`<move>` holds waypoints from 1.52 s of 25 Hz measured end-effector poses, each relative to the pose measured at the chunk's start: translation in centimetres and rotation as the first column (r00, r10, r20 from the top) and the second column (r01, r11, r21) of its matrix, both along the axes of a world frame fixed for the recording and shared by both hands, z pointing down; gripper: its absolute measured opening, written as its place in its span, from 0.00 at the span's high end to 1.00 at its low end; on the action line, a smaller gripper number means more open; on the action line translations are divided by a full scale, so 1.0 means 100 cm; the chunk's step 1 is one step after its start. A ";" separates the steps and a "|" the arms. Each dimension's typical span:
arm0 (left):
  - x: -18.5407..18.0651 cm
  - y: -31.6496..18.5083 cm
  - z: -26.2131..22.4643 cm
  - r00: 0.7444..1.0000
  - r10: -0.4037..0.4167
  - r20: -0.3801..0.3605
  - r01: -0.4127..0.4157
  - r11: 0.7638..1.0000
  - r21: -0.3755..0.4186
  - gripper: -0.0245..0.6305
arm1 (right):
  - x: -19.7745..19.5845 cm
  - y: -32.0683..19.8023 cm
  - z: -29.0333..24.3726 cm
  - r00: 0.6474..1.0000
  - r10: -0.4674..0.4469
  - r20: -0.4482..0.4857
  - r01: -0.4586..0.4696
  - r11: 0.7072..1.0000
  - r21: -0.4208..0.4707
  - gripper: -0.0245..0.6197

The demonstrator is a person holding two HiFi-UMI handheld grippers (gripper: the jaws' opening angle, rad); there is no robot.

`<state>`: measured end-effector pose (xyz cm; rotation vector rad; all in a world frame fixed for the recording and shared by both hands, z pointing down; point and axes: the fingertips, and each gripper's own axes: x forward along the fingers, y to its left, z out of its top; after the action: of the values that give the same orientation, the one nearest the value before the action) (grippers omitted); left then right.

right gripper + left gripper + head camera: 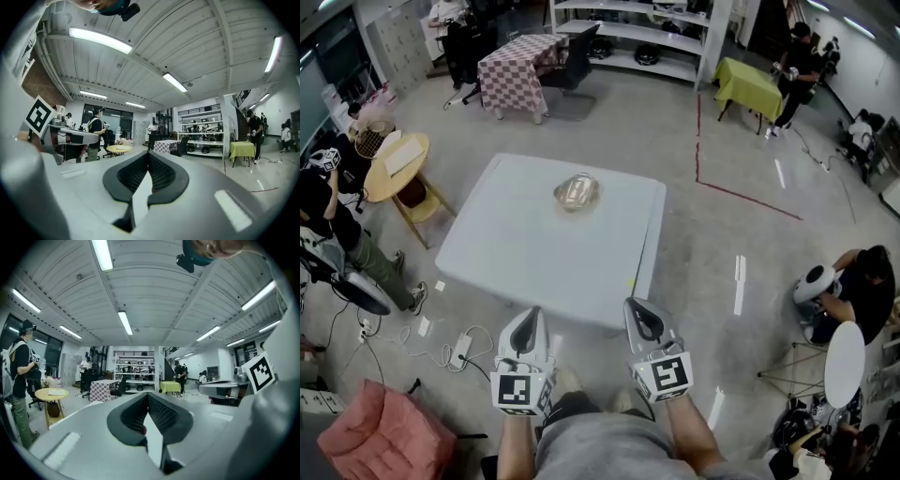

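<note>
The translucent object point(577, 192) sits on the white table point(516, 258), in the upper centre of its top and toward the far edge. It stands alone on the table. From this height you cannot tell whether it is a clear bowl or a crumpled clear wrapper. Judge it light and glossy, so probably slippery. If it is rigid it may be brittle, and if it is film it will collapse under pressure. Take hold at the rim or outer edge nearest you, with a light squeeze rather than a hard one.

The left gripper point(529, 315) and the right gripper point(637, 306) appear at the lower centre of the head view, side by side just short of the near table edge and well apart from the object. Both point forward, roughly level and parallel, with forearms low and close to your body.

In the left gripper view the left gripper's point(148, 396) pads meet at the tips, with nothing between them. The right gripper view shows the right gripper point(148, 154) likewise closed on nothing. Neither gripper view shows the object.
</note>
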<state>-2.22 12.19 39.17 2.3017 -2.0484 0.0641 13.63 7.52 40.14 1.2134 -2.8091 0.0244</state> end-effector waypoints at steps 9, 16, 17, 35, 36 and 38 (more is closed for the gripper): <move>-0.063 -0.046 -0.001 0.999 0.049 -0.020 -0.049 0.999 -0.007 0.94 | -0.066 -0.037 0.000 0.999 0.039 -0.035 -0.039 0.999 -0.007 0.95; -0.099 -0.075 0.013 0.994 0.100 -0.035 -0.100 0.995 0.002 0.94 | -0.106 -0.063 0.008 0.994 0.081 -0.078 -0.080 0.997 0.009 0.95; -0.102 -0.079 0.012 0.994 0.102 -0.040 -0.102 0.995 0.001 0.94 | -0.110 -0.067 0.008 0.993 0.082 -0.085 -0.081 0.997 0.009 0.95; -0.112 -0.220 0.039 0.996 0.060 -0.059 -0.063 0.996 -0.061 0.94 | -0.126 -0.218 0.040 0.989 0.026 -0.147 -0.031 0.999 -0.026 0.95; -0.112 -0.230 0.044 0.997 0.047 -0.060 -0.052 0.996 -0.073 0.94 | -0.127 -0.229 0.046 0.989 0.019 -0.149 -0.024 0.999 -0.032 0.95; -0.114 -0.249 0.055 0.997 0.030 -0.064 -0.036 0.995 -0.091 0.94 | -0.129 -0.250 0.058 0.988 0.003 -0.157 -0.010 0.999 -0.049 0.95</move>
<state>-13.59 -12.66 44.66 2.2534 -1.9355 0.0847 0.75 -17.44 45.94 1.1599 -2.6535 -0.0013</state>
